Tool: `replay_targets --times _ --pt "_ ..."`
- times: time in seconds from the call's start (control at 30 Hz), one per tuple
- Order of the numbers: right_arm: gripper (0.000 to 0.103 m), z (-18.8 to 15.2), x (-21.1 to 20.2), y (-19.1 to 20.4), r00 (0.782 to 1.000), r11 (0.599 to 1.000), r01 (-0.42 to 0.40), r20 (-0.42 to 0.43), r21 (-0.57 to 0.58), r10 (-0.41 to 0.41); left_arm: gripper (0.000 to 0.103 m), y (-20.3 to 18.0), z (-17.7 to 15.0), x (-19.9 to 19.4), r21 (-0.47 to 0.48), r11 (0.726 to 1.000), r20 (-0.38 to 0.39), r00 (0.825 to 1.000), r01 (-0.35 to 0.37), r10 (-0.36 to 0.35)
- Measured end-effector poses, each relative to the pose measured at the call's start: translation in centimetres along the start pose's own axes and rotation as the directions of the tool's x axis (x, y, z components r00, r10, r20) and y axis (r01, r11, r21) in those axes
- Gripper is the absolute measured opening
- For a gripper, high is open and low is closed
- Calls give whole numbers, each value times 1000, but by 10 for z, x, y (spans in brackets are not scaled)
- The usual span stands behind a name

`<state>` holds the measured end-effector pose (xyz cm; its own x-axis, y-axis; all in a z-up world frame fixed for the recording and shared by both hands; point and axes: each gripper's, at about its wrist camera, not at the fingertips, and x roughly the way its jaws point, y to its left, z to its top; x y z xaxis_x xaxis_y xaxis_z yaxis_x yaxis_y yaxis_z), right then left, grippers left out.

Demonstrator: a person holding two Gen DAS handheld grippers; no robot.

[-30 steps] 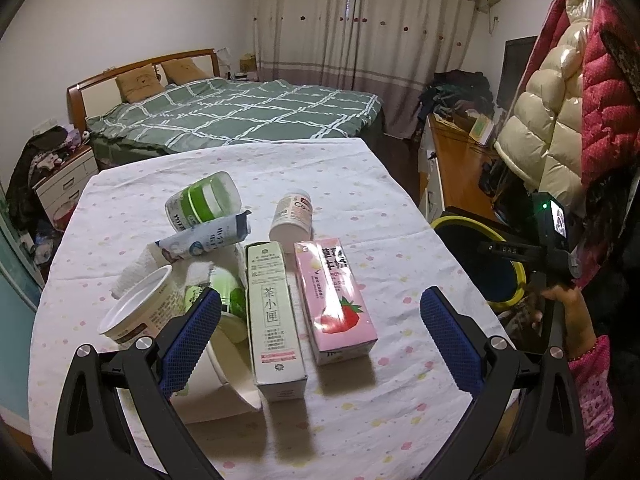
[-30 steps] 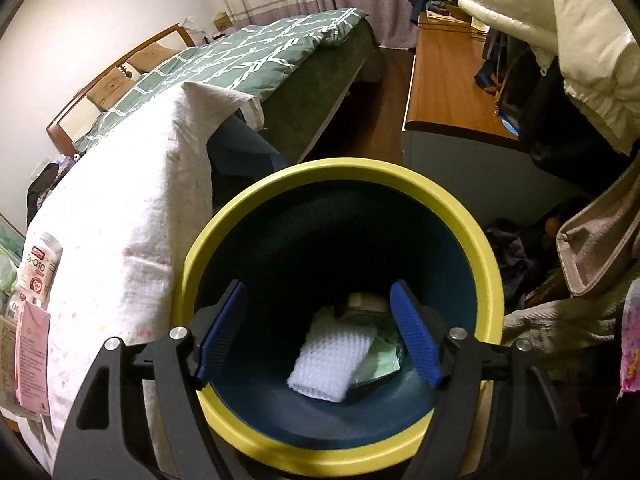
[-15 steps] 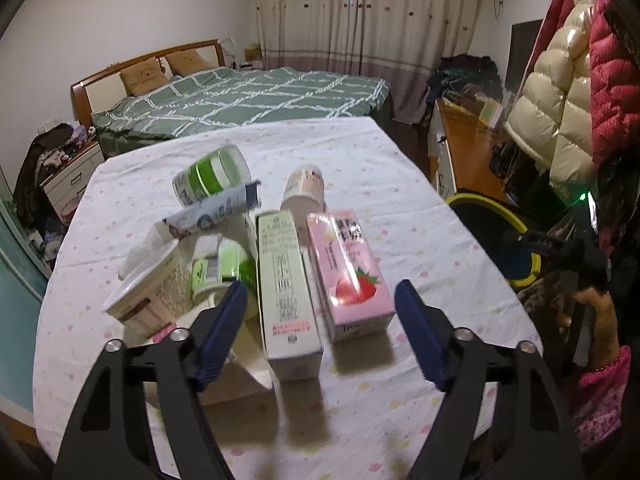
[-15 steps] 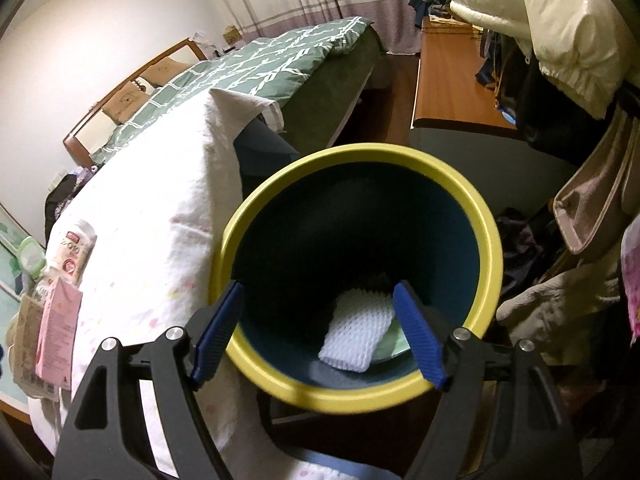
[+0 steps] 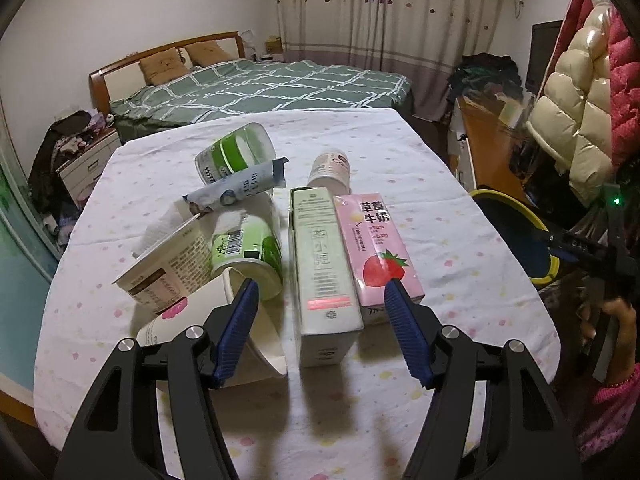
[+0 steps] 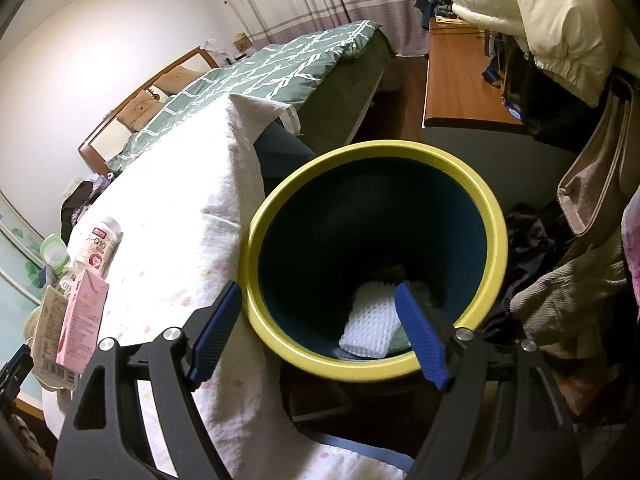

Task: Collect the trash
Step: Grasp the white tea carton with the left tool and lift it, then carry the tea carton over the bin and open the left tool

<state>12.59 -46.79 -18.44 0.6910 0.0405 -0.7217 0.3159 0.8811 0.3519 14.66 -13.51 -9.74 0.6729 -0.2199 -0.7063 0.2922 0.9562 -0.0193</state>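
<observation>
The left gripper [image 5: 320, 300] points steeply down over a table [image 5: 400, 168] in a bedroom. Its blue-padded jaws are closing, and the near end of a pale green carton [image 5: 324, 272] lies between them, with neither pad pressing on it. Just right of that lies a pink strawberry milk carton [image 5: 376, 244]; the right pad overlaps its near corner. To the left is a heap of tipped yoghurt cups [image 5: 248, 252], a paper cup [image 5: 216, 328] under the left pad, and a crumpled wrapper [image 5: 236, 192].

The right gripper [image 6: 320, 320] hangs released and empty at the near rim of a yellow-rimmed bin [image 6: 496, 216] beside the table's right edge; a white cloth [image 6: 372, 320] lies at the bottom of the bin. It too tilts steeply downward.

Risk: the cartons touch, so the closing jaws may pinch both or nudge the pink one aside, while the left pad may catch the paper cup and topple the heap
</observation>
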Motion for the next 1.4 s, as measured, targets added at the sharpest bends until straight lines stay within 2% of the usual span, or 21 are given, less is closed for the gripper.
replay_targets --times 0.23,0.53,0.57,0.7,0.9,1.2,1.4 --pt "75 -4 4 3 1000 1000 -17 -15 2 17 64 -8 -1 10 26 1000 -27 1000 -5 6" --pt "75 -14 10 12 998 999 -41 -38 3 41 46 -13 -2 19 32 999 -40 999 -3 4" --pt "75 -14 10 12 998 999 -43 -39 3 43 38 -13 -2 20 29 1000 -37 999 -3 4" --pt "75 -15 8 15 998 999 -47 -35 -1 47 35 -9 0 19 12 1000 -28 1000 -4 4" --pt "75 -15 4 16 998 998 -57 -27 -1 57 30 -4 11 0 -6 1000 42 999 -16 16" --pt "75 -15 0 18 997 997 -77 -23 -6 77 30 -6 32 -25 4 1000 125 992 -23 22" --pt "75 -13 -20 17 998 998 -63 25 -10 63 30 -27 51 -36 52 998 180 983 29 -38"
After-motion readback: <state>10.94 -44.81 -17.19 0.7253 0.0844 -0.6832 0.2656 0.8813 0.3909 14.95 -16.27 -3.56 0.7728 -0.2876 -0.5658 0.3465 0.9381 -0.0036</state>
